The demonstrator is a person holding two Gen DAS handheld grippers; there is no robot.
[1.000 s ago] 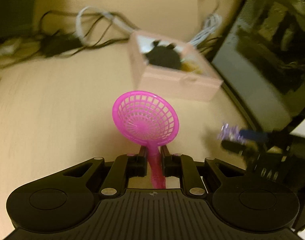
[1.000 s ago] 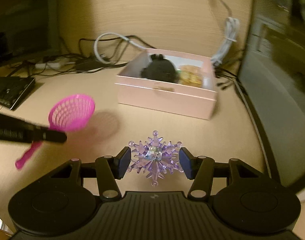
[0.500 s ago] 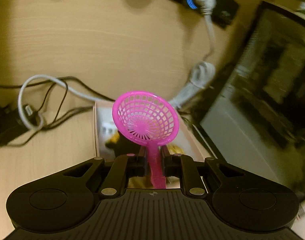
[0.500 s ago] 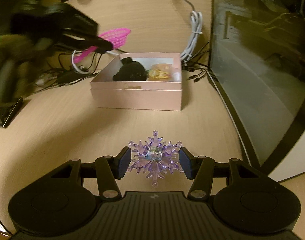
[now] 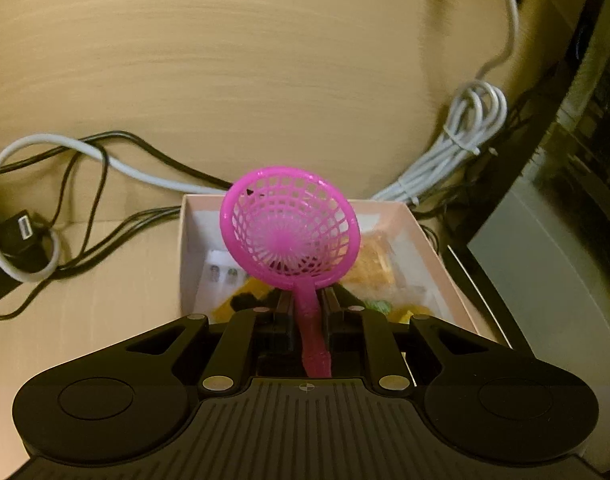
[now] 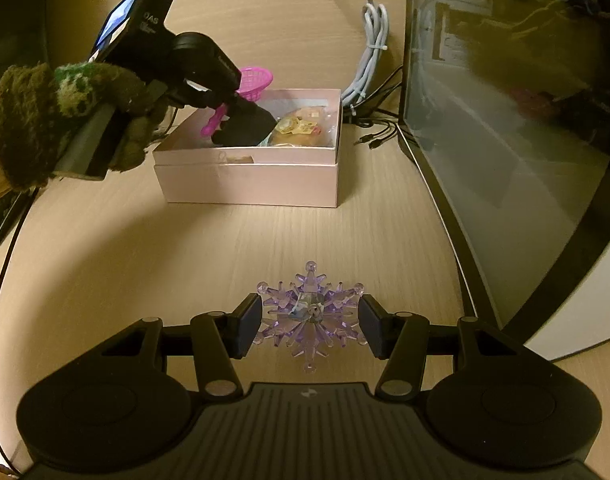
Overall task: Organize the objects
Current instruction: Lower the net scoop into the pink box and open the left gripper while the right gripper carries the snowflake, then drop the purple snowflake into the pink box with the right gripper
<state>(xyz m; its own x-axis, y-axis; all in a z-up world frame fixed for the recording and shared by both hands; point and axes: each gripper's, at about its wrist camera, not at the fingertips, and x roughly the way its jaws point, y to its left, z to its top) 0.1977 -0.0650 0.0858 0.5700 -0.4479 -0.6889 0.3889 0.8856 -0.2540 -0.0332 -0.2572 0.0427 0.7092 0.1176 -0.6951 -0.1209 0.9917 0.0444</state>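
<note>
Strainer (left-held) now hangs over box.

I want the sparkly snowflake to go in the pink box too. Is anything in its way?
On the table, nothing: bare wood lies between the purple snowflake in the right tool and the pink box. Over the box, though, the left tool holds the pink strainer, crowding its left side.
</note>
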